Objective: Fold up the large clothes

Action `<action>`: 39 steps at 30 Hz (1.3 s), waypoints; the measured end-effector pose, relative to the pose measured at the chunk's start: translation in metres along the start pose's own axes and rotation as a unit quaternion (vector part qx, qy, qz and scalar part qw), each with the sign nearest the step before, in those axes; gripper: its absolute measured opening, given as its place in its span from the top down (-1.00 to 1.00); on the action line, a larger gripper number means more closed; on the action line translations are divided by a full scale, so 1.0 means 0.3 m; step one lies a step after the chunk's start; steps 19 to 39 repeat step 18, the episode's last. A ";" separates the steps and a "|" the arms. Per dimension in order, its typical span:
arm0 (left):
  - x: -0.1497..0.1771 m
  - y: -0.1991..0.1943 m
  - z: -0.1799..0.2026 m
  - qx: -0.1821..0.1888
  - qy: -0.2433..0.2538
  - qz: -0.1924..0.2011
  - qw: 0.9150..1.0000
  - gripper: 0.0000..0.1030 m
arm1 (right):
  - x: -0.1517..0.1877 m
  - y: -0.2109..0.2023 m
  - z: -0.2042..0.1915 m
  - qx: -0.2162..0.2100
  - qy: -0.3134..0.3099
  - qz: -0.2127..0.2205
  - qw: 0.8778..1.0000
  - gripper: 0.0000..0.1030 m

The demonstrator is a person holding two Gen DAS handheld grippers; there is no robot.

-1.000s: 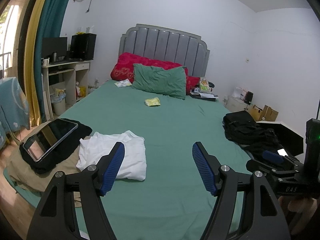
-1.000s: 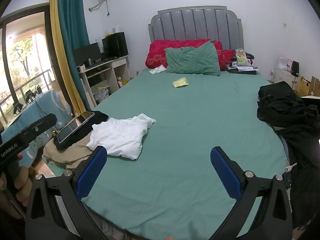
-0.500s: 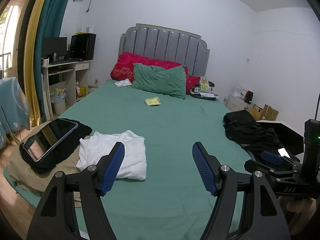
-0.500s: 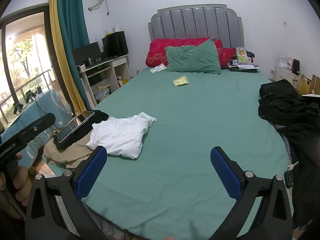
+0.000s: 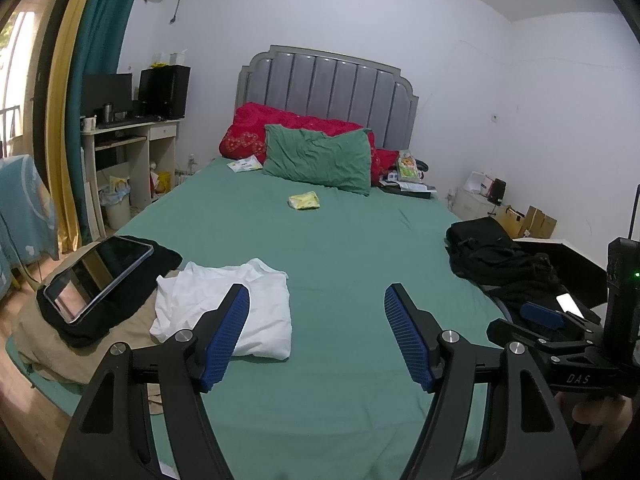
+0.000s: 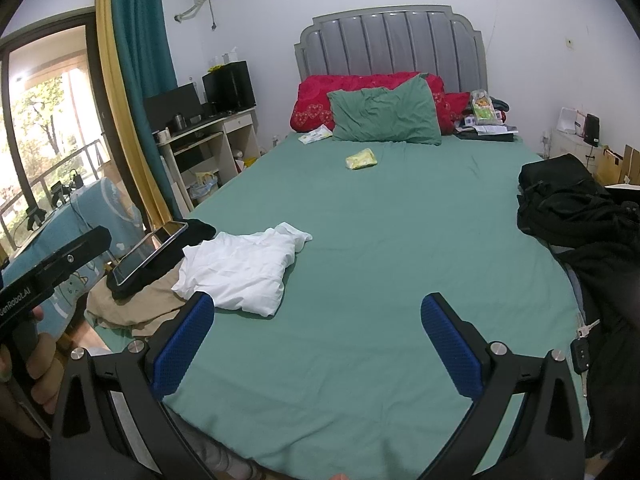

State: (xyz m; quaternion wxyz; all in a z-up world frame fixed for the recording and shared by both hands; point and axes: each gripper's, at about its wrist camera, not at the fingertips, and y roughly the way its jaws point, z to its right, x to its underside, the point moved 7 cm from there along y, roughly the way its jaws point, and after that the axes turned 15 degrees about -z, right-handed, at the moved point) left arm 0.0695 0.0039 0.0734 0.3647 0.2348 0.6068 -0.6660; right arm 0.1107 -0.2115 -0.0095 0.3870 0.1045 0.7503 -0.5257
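**Grippers raised over the foot of the bed, garment at the left edge**

Since the earlier frames, almost nothing has shifted: both views sit nearly as before, and the clothing lies where it lay.

The left gripper (image 5: 317, 336) is spread wide and holds nothing. The right gripper (image 6: 318, 346) is likewise spread and empty. Each carries two blue ribbed pads (image 5: 225, 340) on black arms.

One white shirt (image 6: 240, 270) lies crumpled on the green bed sheet (image 6: 392, 248), near the left edge toward the foot corner. Its long axis runs roughly from foot to headboard (soft, wrinkled cloth). Beside it, at the corner, one tan garment (image 6: 132, 304) carries one black garment (image 5: 132, 292), topped by one flat, glossy tablet (image 5: 98, 278). One black pile (image 6: 568, 204) occupies the right edge.
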 end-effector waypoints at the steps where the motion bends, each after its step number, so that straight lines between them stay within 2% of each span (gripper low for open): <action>1: 0.000 0.001 0.000 0.000 0.000 0.000 1.000 -0.43 | 0.003 0.002 -0.003 -0.001 0.001 -0.001 1.000 -0.98; 39: 0.000 0.043 -0.016 0.005 0.007 -0.009 1.000 -0.43 | 0.028 0.051 -0.025 0.001 0.005 -0.012 1.000 -0.98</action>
